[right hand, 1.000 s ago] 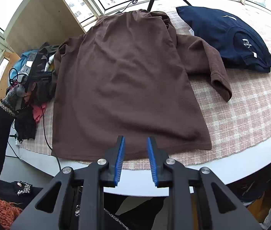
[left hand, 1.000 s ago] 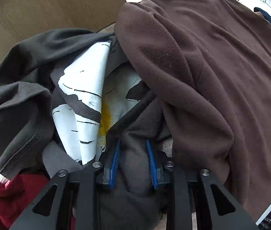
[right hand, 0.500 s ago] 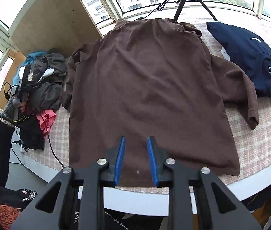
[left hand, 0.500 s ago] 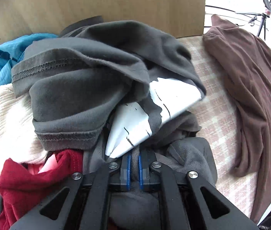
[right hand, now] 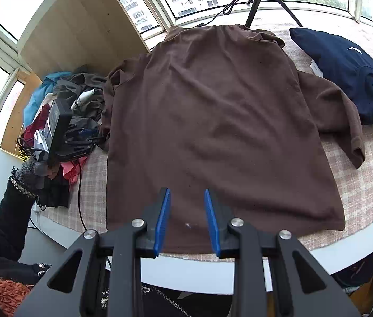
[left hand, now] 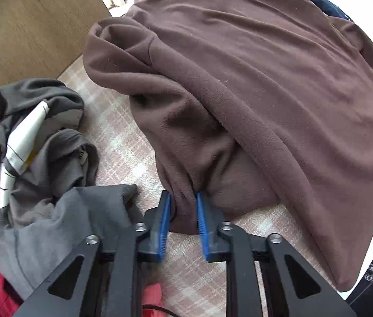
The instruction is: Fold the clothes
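- The right tool (right hand: 187, 218) hangs over the near hem of the brown shirt (right hand: 213, 121); its jaws are opening, with nothing pinched between them, only the hem lying below the gap.
- The left tool (left hand: 183, 220) sits at the shirt's left edge with a bunched fold of the left sleeve (left hand: 186, 137) between its blue pads; its jaws are easing open, though the cloth looks pressed by both pads at this moment.
- The brown shirt lies spread on the checked desk (right hand: 366, 185), hem toward the person, collar toward the window, so its long axis runs straight away from the right tool.
- The left sleeve is crumpled against the body on the left side, nearest the left tool; the right sleeve (right hand: 345, 121) lies out to the right, well apart from both tools.
- Judged from this, the coming fold turns on carrying the left sleeve rightward across the body, a move for the left hand.
- Further left, a pile of unfolded clothes (right hand: 62, 100) sits just beside the shirt.
- At the far right lies a folded navy garment (right hand: 345, 74).
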`<state>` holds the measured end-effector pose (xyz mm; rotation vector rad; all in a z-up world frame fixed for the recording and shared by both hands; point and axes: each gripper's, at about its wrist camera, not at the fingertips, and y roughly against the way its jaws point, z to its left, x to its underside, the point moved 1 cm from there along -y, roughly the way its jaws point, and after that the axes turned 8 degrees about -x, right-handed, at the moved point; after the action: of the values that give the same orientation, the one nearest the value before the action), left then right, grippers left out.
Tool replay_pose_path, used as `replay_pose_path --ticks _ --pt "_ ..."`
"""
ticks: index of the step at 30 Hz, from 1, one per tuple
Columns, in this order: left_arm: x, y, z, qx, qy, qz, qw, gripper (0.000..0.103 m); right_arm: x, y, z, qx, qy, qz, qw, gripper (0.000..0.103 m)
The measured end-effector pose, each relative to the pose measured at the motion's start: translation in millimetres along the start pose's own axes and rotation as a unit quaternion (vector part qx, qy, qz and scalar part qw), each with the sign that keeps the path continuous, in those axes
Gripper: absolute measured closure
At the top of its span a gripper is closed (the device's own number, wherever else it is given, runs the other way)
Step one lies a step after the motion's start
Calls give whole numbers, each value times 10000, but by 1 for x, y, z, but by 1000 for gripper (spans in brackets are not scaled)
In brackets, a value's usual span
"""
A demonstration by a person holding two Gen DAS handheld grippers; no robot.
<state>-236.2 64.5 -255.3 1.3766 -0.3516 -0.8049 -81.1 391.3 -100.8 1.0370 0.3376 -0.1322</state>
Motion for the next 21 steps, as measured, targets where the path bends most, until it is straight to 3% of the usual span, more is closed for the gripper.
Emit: replay_pose_path --ticks 1,4,10,13,16,17,19,21 --pt "-2 -1 5 182 140 18 9997 92 3 3 -3 19 -55 -36 10000 73" --pt "-1 40 30 108 249 -244 9993 93 10 9 -16 81 -273 -125 9995 73" --pt "29 144 151 -590 1103 -697 9897 93 14 4 -32 70 -565 -173 9982 73" --pt "46 131 206 -733 1836 -419 9794 94 10 -9 -26 -7 -491 -41 9988 73" --pt "62 116 261 -868 2563 -128 9626 94 5 -22 -16 -29 -322 125 9994 73" --pt "68 119 266 -767 2776 -195 9574 95 3 -25 -11 -23 -237 160 9996 73" --pt "71 136 252 -487 2727 -610 9589 96 -2 -27 -2 30 -56 171 9998 73" --pt "65 146 217 -363 2352 -781 9681 84 -5 -26 2 35 46 129 9999 73"
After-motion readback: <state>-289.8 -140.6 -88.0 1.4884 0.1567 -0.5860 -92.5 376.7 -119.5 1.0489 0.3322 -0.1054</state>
